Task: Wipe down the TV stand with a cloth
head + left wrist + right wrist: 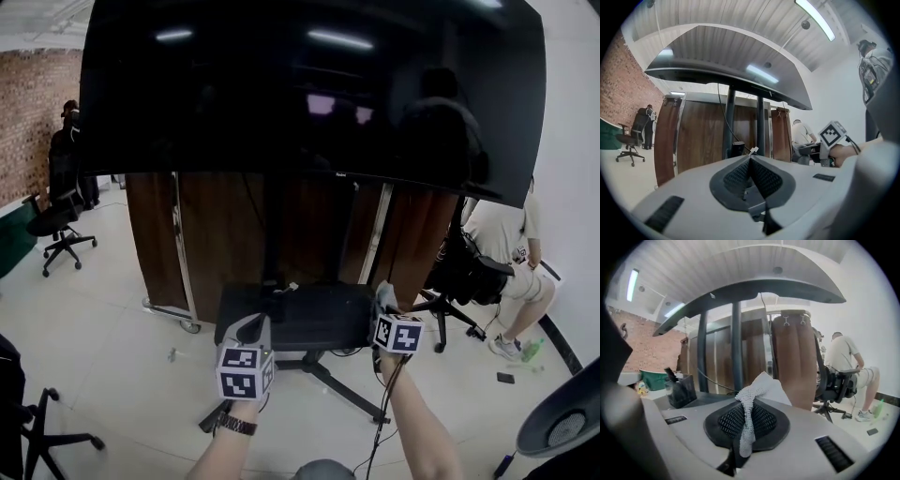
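The TV stand's black shelf (298,316) sits low under a big dark screen (309,84) on two black posts. My left gripper (251,327) hangs at the shelf's front left corner, jaws shut with nothing between them (750,158). My right gripper (383,298) is at the shelf's right edge, shut on a pale knitted cloth (751,401) that sticks up from its jaws. In the right gripper view the shelf (701,399) lies just beyond the jaws, to the left.
Brown wooden panels on wheels (234,244) stand behind the stand. A black box (679,390) rests on the shelf. A seated person (506,253) is at the right, another person (67,150) far left. Office chairs (56,230) and the stand's legs (328,375) are on the white floor.
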Demonstrator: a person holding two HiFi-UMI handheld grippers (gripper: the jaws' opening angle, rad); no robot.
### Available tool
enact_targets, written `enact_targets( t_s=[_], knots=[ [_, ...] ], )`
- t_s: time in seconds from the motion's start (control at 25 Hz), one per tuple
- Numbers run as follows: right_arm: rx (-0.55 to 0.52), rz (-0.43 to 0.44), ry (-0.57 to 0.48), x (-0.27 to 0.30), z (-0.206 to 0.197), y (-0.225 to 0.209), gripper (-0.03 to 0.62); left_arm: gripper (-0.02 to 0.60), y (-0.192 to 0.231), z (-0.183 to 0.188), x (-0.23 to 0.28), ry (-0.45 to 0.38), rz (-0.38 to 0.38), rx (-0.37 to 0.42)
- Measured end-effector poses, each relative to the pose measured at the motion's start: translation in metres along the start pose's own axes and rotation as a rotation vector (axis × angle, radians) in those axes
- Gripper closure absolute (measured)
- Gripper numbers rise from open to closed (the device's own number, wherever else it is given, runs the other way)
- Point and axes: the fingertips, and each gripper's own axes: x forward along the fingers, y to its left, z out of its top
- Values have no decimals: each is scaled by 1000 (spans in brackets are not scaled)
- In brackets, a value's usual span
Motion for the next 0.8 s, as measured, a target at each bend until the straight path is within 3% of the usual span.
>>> enact_targets(
  t_s=[0.08,0.16,0.28,0.4,0.48,0.56,0.68,0.8],
  knots=[
    [-44,121,-38,-12,-3,66,571,554,9,-2,-12,-11,26,-4],
    [-80,292,-72,-27,-6,161,571,554,16,-4,-25,-26,47,3],
    [-62,533,-95,-47,-14,292,571,554,29,-13,-44,-32,88,19],
    [-92,583,-69,-37,-33,344,571,554,50,-32,-59,-19,150,-7],
    [-117,527,-26,-18,-49,326,571,554,55,-47,-60,5,168,-21],
    [-122,444,-18,-8,-56,280,571,554,52,-57,-60,22,160,-9],
    [-114,286,-46,-8,-49,181,571,554,49,-62,-56,32,143,5],
    [-156,74,-48,-23,-54,52,571,554,42,-66,-49,39,126,31]
  ],
)
